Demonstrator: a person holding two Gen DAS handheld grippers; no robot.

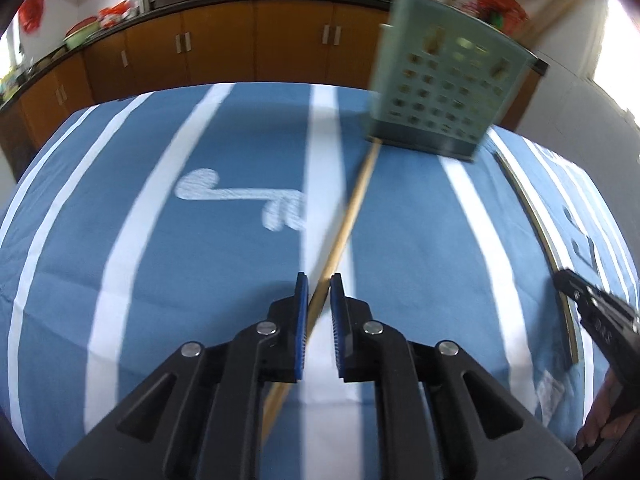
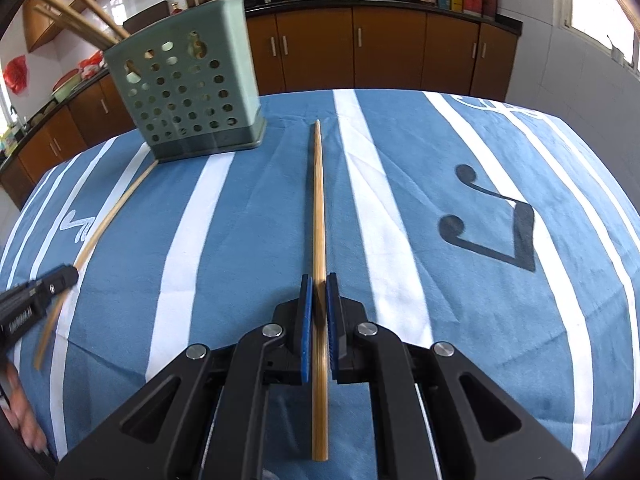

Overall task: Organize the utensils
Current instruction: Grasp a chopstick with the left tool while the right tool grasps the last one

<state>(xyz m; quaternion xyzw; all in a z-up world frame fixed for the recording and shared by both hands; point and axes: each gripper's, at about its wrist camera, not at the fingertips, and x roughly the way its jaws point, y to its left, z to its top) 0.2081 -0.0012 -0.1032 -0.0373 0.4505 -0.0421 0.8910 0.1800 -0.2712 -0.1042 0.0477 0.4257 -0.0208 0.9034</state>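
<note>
Chopstick (image 1: 352,208) of pale bamboo runs through the left wrist view, slim and straight, its far tip reaching the foot of the green holder (image 1: 444,84) and its near end passing between the blue pads of the left gripper (image 1: 319,284). Those jaws stand narrowly apart around the stick; it leans against the left pad while a gap shows at the right one, so I cannot tell whether they pinch it. The holder is a boxy plastic caddy with rows of round holes in its wall, blurred here, standing on the blue tablecloth (image 1: 120,184) with white stripes and a white music note. At the right edge a second chopstick (image 1: 536,220) lies on the cloth, curved by the lens, with the black tip of the right gripper (image 1: 576,286) over its near part. In the right wrist view that second chopstick (image 2: 319,220) looks tapered, thin at its far tip and thicker toward the camera, with fine lengthwise grain; it lies along the cloth (image 2: 400,280) beside a white stripe, well apart from the holder (image 2: 188,92). The right gripper (image 2: 319,284) has its pads drawn in close on both sides of the stick, clasping it. Several long bamboo sticks (image 2: 80,12) rise out of the holder's top. At far left, the left gripper (image 2: 60,278) sits over the first chopstick (image 2: 116,208).
</note>
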